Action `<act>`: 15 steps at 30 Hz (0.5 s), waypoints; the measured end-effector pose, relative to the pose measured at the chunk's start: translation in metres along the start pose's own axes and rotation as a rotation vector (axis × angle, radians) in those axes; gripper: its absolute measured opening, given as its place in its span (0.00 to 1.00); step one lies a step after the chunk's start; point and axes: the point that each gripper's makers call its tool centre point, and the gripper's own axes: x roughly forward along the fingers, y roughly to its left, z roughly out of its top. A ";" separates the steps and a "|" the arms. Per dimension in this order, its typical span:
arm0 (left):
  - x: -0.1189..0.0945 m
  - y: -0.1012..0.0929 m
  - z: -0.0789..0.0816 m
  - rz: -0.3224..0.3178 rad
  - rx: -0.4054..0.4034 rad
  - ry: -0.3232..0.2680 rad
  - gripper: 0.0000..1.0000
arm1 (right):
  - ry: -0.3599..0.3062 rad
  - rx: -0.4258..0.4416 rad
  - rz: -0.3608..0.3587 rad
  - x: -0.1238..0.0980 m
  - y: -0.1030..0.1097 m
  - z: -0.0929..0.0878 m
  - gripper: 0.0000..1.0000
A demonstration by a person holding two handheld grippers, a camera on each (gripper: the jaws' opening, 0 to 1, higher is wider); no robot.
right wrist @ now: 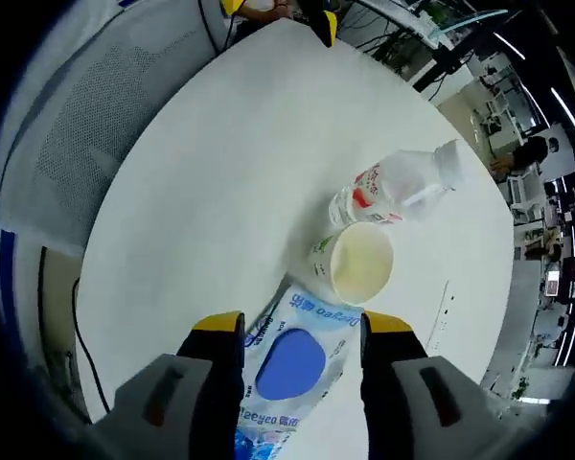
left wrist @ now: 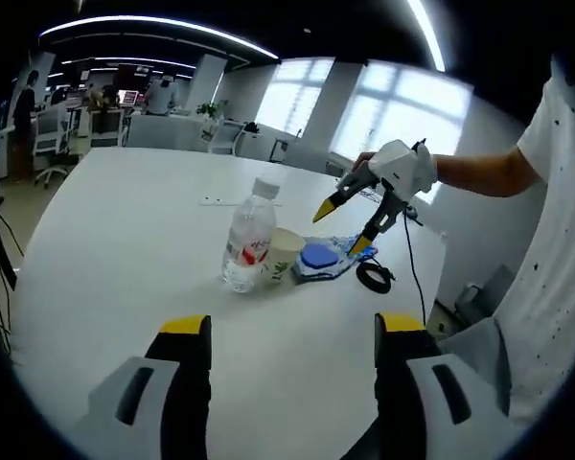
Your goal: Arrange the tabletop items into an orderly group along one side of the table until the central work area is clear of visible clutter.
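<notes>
Here we judge the step in hand to be taking the wipes packet (right wrist: pixel 292 369); our right gripper (right wrist: pixel 302 331) hangs over it with jaws spread wide, one to each side, not yet touching as far as we can tell. To do it well we should come straight down, close across the packet's narrow width below the blue lid, and keep clear of the paper cup (right wrist: pixel 359 261), which stands just beside the packet's far end; a careless sweep could tip it or the water bottle (right wrist: pixel 395 189) touching it. Our left gripper (left wrist: pixel 292 335) waits open over bare surface (left wrist: pixel 125 249), holding nothing. The left gripper view adds what the other lacks: the bottle (left wrist: pixel 249 241) and cup (left wrist: pixel 284 255) stand upright, a black cable coil (left wrist: pixel 375 276) lies beside the packet (left wrist: pixel 321 259) near the surface's edge, and the right gripper (left wrist: pixel 343 228) is angled downward.
</notes>
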 end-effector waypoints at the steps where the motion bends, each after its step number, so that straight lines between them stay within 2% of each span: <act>1: 0.001 -0.001 0.001 -0.003 0.004 0.000 0.70 | -0.010 0.028 -0.010 -0.004 0.001 0.000 0.49; 15: 0.011 -0.016 0.016 -0.037 0.067 0.027 0.71 | -0.087 0.266 -0.094 -0.034 0.013 -0.017 0.54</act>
